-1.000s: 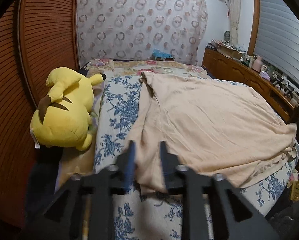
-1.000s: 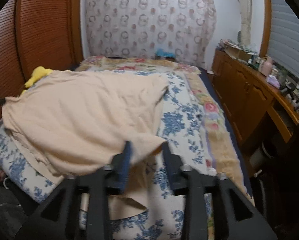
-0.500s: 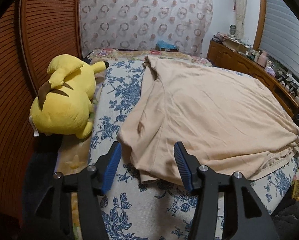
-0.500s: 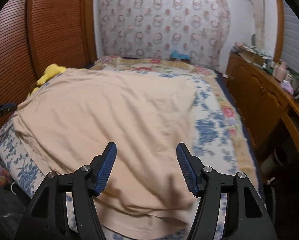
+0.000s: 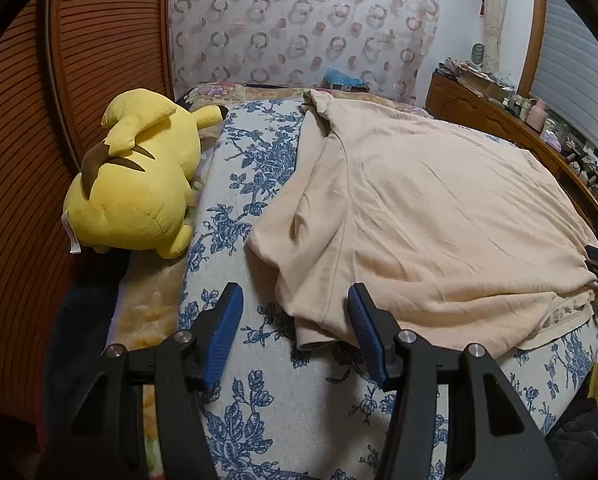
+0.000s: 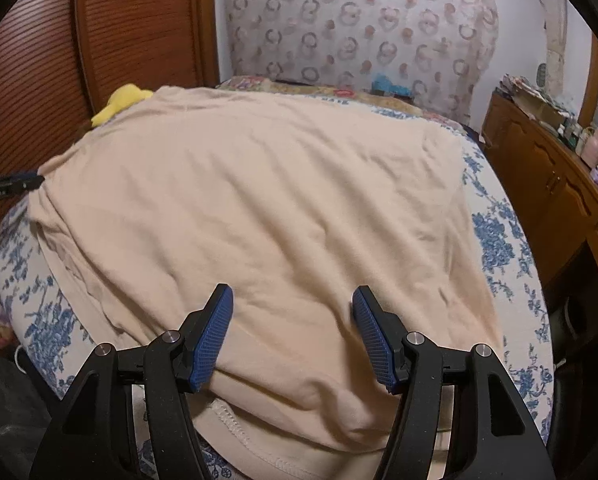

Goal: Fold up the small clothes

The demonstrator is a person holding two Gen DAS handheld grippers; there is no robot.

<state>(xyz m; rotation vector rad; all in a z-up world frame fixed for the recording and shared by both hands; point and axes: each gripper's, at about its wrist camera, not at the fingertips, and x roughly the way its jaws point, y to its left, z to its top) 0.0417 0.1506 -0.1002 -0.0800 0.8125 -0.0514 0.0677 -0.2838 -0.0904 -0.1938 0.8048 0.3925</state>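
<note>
With the left gripper (image 5: 295, 320) and right gripper (image 6: 293, 322) both spread wide and empty, the beige cotton shirt (image 5: 439, 220) lies doubled once on the blue-floral bedspread (image 5: 299, 408), further folds apparently remaining.

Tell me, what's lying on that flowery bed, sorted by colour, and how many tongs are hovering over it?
Beige garment: 1
Yellow plush toy: 1
Black-and-blue tongs, both open: 2, left tongs, right tongs
Total: 4
</note>
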